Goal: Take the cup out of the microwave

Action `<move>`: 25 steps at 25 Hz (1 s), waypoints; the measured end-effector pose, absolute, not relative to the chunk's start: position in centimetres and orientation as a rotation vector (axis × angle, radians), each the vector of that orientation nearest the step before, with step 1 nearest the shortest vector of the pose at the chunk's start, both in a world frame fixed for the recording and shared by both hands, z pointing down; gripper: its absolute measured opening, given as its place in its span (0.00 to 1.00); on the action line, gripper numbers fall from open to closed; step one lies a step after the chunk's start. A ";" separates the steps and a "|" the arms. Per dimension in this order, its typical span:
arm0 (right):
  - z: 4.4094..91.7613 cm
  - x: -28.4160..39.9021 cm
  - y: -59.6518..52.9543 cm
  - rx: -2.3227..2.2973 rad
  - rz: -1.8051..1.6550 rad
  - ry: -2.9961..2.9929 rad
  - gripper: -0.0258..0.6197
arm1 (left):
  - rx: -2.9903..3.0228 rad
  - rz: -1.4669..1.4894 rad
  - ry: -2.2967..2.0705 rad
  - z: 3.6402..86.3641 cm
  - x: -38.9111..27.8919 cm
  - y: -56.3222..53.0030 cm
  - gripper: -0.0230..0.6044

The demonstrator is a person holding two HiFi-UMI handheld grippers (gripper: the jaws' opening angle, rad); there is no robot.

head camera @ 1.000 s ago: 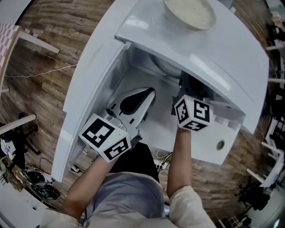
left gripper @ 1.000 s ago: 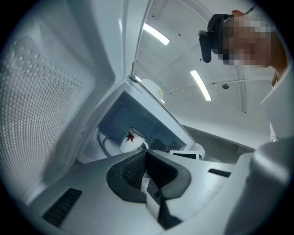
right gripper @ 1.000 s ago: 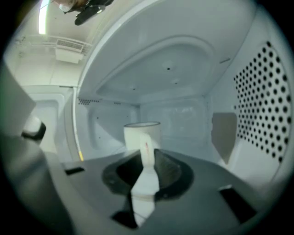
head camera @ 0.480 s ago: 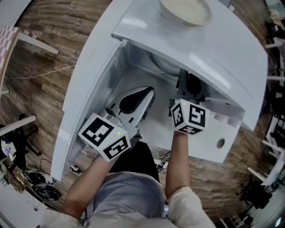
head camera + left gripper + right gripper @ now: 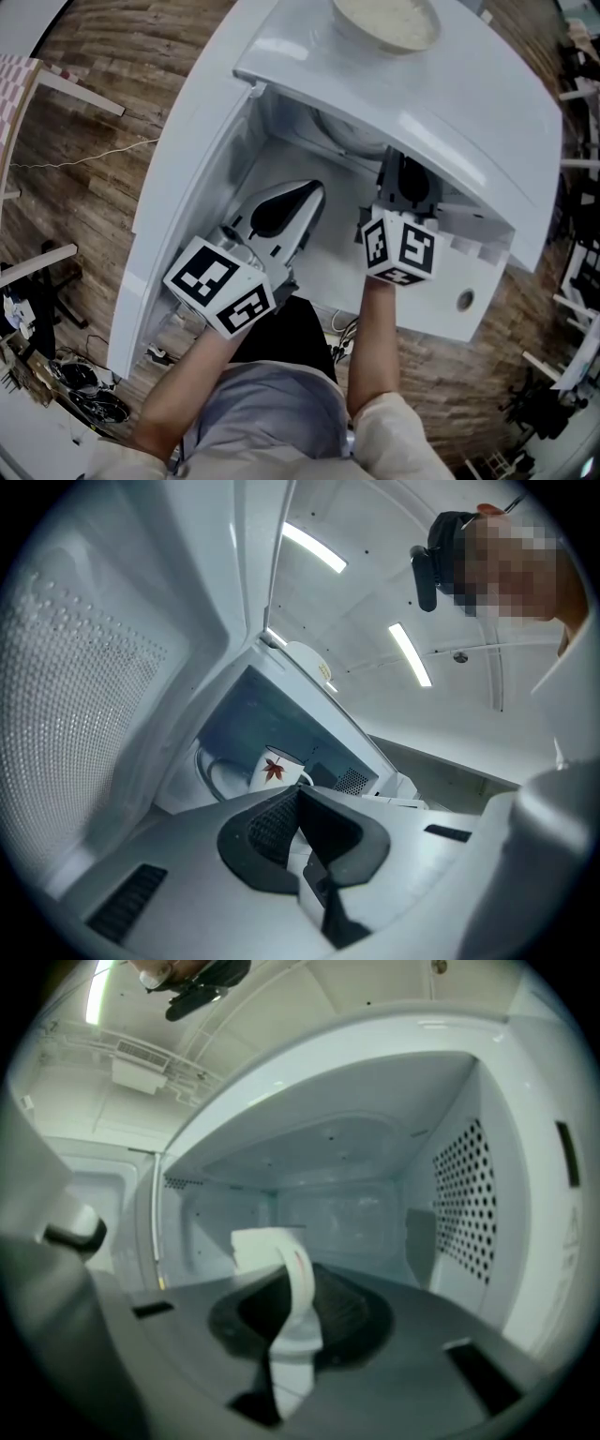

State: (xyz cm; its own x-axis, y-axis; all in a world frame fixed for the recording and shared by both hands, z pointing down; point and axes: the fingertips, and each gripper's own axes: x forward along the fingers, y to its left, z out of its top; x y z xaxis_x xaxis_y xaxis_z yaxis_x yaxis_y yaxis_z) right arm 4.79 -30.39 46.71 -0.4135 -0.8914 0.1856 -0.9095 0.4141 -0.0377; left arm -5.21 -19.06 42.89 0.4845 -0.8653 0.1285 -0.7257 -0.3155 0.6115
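Cup [image 5: 264, 1246] is standing upright in the microwave [image 5: 450, 103], directly ahead of the right claw [image 5: 298, 1309], which is clamping its handle [image 5: 300, 1288] between narrowed jaws, while the left claw [image 5: 300, 803] is hanging farther back, closed and empty.

White-shelled left tongs [image 5: 309, 195], dark grey right tongs [image 5: 405, 180], each topped by a white cube [image 5: 222, 286] with black square markers; pale short sleeves [image 5: 398, 436].

Brown wooden planks make up the floor [image 5: 84, 197]. A thin white cable [image 5: 89, 154] lies across it at the left, and dark tangled cables [image 5: 84, 394] lie at the lower left. The white microwave [image 5: 469, 103] hides its own support.
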 end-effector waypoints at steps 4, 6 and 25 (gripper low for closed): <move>46.2 5.4 -30.7 1.667 0.199 -2.524 0.14 | 2.120 -0.296 -1.309 42.9 -5.2 -19.0 0.05; 46.1 5.5 -30.7 1.681 0.213 -2.527 0.14 | 2.120 -0.297 -1.308 42.8 -5.3 -19.0 0.05; 45.6 6.2 -29.9 1.730 0.291 -2.552 0.13 | 2.129 -0.284 -1.312 42.3 -5.5 -18.6 0.05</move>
